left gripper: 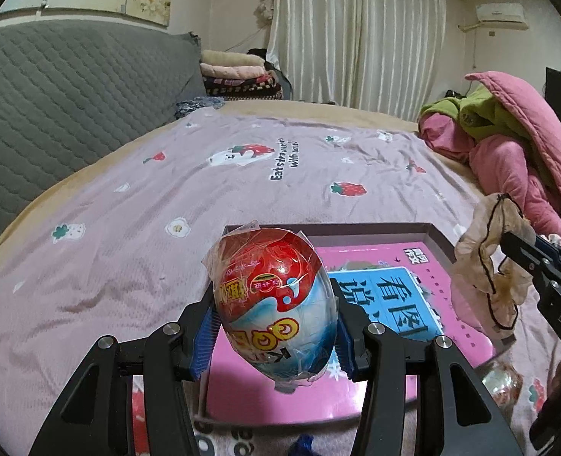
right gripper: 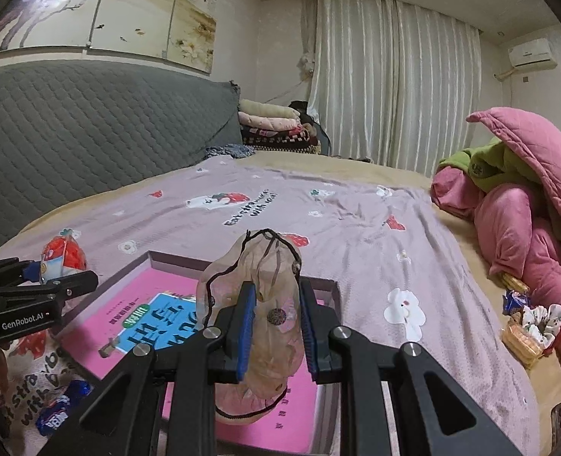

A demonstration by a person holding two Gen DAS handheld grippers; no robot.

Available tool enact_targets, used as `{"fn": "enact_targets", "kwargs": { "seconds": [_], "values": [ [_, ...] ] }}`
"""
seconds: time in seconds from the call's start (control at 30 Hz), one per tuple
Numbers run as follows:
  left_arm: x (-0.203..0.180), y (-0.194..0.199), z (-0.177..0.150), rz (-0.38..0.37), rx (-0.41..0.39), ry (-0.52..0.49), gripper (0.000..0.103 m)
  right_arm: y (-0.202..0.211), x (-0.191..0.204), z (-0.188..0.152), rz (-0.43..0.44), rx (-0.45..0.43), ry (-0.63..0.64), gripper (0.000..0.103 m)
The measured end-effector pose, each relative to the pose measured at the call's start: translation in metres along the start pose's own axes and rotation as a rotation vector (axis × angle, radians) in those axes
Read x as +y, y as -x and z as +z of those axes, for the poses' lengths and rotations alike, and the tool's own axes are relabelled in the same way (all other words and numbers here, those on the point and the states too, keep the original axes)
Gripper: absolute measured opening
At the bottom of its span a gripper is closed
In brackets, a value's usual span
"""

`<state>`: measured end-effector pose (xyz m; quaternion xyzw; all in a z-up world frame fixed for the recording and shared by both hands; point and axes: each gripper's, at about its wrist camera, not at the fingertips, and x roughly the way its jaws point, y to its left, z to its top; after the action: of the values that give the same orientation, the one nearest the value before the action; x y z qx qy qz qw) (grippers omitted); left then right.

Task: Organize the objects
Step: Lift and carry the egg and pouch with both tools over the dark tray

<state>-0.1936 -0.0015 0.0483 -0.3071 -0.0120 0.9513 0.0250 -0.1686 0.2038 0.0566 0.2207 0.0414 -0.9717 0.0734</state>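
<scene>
My left gripper (left gripper: 276,326) is shut on a red, white and blue wrapped toy egg (left gripper: 274,300), held above the near left part of a shallow grey box (left gripper: 438,239). The box holds a pink book (left gripper: 379,288). My right gripper (right gripper: 276,323) is shut on a sheer beige pouch with a black drawstring (right gripper: 259,304), held above the same box (right gripper: 174,258) and book (right gripper: 158,319). The egg and left gripper show at the left of the right wrist view (right gripper: 62,256). The pouch shows at the right of the left wrist view (left gripper: 485,262).
The box lies on a mauve strawberry-print bedsheet (left gripper: 166,190). A pink and green quilt pile (right gripper: 519,197) sits at the right. Snacks and a scrunchie (right gripper: 527,323) lie at the right bed edge. A blue candy wrapper (right gripper: 64,410) lies near left. A grey headboard (left gripper: 52,95) stands left.
</scene>
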Motion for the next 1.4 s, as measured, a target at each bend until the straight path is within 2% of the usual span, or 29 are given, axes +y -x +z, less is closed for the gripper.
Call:
{"fn": "enact_targets", "kwargs": {
  "seconds": [0.3,0.4,0.53,0.67,0.77,0.97,1.1,1.4],
  "values": [
    [0.001,-0.032,0.009,0.011,0.039,-0.009,0.053,-0.017,-0.014,-0.002,0.02,0.04,-0.04,0.023],
    [0.003,-0.048,0.009,-0.004,0.085,0.004,0.053,-0.024,-0.014,-0.004,0.039,0.059,-0.045,0.023],
    [0.003,-0.06,0.006,0.016,0.104,-0.017,0.053,-0.033,-0.015,-0.008,0.051,0.091,-0.046,0.023],
    [0.004,-0.07,0.004,0.002,0.137,-0.017,0.053,-0.044,-0.017,-0.013,0.048,0.124,-0.053,0.023],
    [0.005,-0.076,0.0,-0.013,0.169,-0.011,0.053,-0.05,-0.017,-0.017,0.049,0.149,-0.053,0.023],
    [0.003,-0.079,-0.002,-0.003,0.173,-0.03,0.053,-0.053,-0.015,-0.021,0.039,0.18,-0.036,0.023],
    [0.003,-0.087,-0.006,-0.006,0.222,-0.03,0.053,-0.056,-0.015,-0.024,0.034,0.202,-0.03,0.023],
    [0.002,-0.092,-0.011,-0.004,0.252,-0.044,0.054,-0.06,-0.013,-0.028,0.026,0.237,-0.013,0.023]
  ]
}}
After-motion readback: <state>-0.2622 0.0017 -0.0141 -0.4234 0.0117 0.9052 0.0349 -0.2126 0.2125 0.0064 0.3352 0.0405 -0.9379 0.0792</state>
